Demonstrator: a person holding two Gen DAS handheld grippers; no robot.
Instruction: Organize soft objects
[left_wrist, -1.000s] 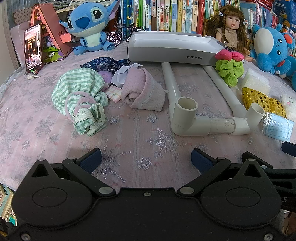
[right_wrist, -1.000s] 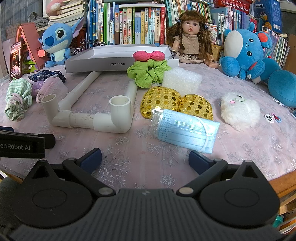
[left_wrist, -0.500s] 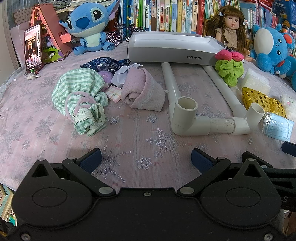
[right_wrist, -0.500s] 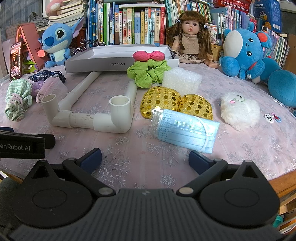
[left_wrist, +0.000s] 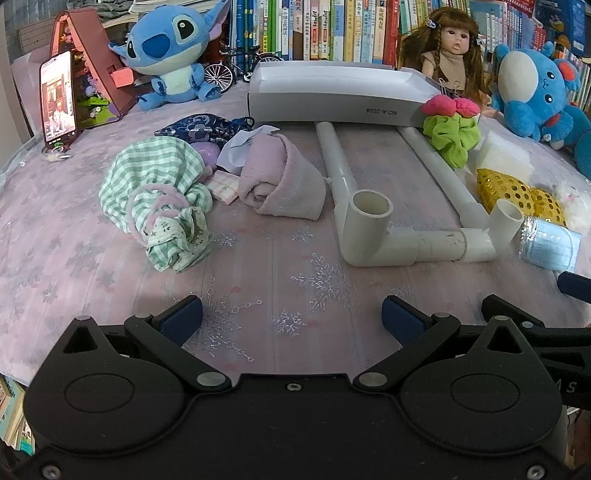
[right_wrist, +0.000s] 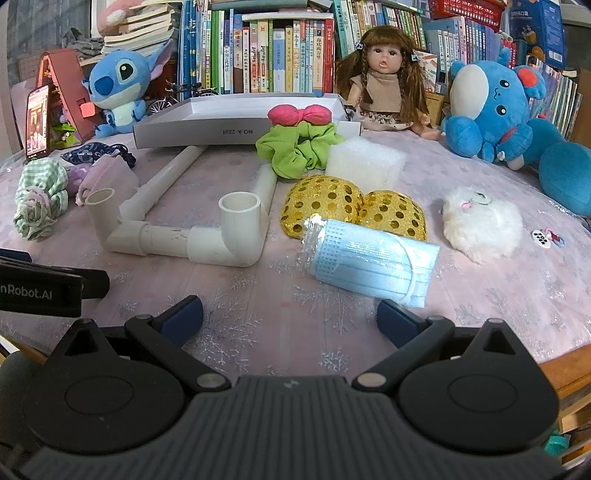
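Judging progress, we see nothing sorted yet: the grey tray (right_wrist: 243, 131) at the counter's (left_wrist: 295, 280) far edge looks empty. The green checked cloth (left_wrist: 155, 195), pink towel (left_wrist: 284, 177), mask pack (right_wrist: 369, 260) and other soft things lie scattered on the counter. Both our left gripper (left_wrist: 291, 319) and right gripper (right_wrist: 290, 317) wait at the near edge, fingers spread, holding nothing.

Green-checked cloth (left_wrist: 155, 177); gold-sequinned pouch (right_wrist: 354, 212); pale-blue masks (right_wrist: 369, 258).
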